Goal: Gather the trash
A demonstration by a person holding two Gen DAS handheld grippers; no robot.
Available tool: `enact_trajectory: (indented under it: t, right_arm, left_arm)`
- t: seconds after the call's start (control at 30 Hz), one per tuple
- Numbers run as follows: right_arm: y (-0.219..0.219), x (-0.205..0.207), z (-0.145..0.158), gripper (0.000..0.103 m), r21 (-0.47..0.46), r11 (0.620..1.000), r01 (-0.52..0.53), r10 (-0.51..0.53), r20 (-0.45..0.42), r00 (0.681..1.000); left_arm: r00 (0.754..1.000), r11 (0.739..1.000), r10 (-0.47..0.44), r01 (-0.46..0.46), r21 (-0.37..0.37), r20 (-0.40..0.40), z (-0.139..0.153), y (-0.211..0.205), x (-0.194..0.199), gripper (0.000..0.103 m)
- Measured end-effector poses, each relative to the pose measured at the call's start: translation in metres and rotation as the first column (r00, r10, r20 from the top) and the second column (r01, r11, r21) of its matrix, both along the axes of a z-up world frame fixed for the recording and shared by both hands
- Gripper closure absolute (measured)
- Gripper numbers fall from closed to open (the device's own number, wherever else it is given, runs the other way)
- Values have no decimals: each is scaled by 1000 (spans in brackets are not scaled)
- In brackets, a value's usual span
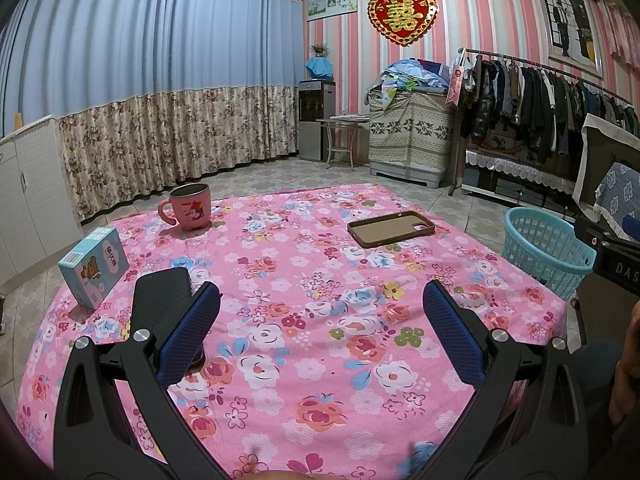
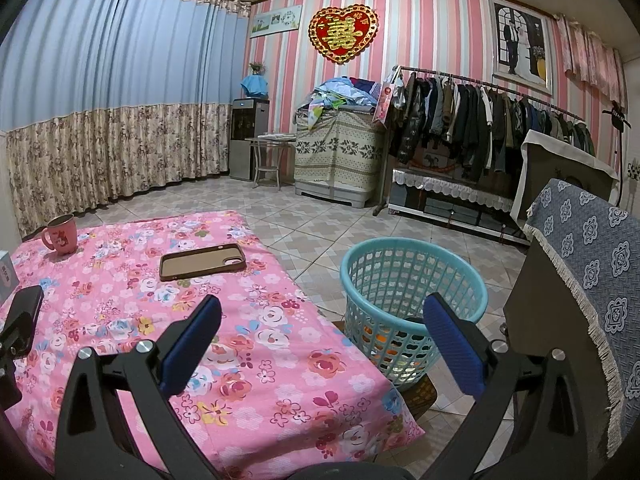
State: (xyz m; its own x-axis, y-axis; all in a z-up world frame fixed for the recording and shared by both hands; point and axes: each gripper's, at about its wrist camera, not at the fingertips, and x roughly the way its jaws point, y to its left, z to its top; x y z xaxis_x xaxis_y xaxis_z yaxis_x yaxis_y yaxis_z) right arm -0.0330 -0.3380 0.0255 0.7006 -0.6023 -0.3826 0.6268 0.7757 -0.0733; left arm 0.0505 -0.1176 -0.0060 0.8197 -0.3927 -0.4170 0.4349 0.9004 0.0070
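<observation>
A light blue plastic basket (image 2: 416, 300) stands on the floor at the table's right side; something orange and pale lies in its bottom. It also shows in the left wrist view (image 1: 548, 252). My right gripper (image 2: 322, 312) is open and empty, above the table's right edge and the basket's near rim. My left gripper (image 1: 320, 304) is open and empty over the pink flowered tablecloth (image 1: 304, 280). A black object (image 1: 160, 300) lies on the cloth just behind the left finger, partly hidden.
On the table stand a pink mug (image 1: 188, 208), a small blue box (image 1: 94, 266) at the left edge, and a brown phone case (image 1: 390, 229). A chair with a blue cover (image 2: 588, 280) stands right of the basket. Tiled floor lies beyond.
</observation>
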Motion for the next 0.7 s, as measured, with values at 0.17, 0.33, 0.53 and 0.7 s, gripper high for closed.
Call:
enact_trajectory:
  t: [0.17,0.33,0.53,0.7]
  right_arm:
    - [0,0,0,4,2,1000,1,-1,1,1000]
    - [0,0,0,4,0,1000,0,0,0,1000]
    - [0,1,-1,4,-1,1000,-1,1,0,1000]
    - [0,0,-1,4,0,1000,0,0,1,1000]
  left_arm:
    - [1000,1000,0,0,-3,-2,-1,-1,0,5]
    - [1000,1000,-1,1,-1,-1,0,0,0,5]
    - [1000,1000,0,0,-1,0,0,0,0,5]
    - [1000,1000,0,0,-3,-1,-1,-1,0,5]
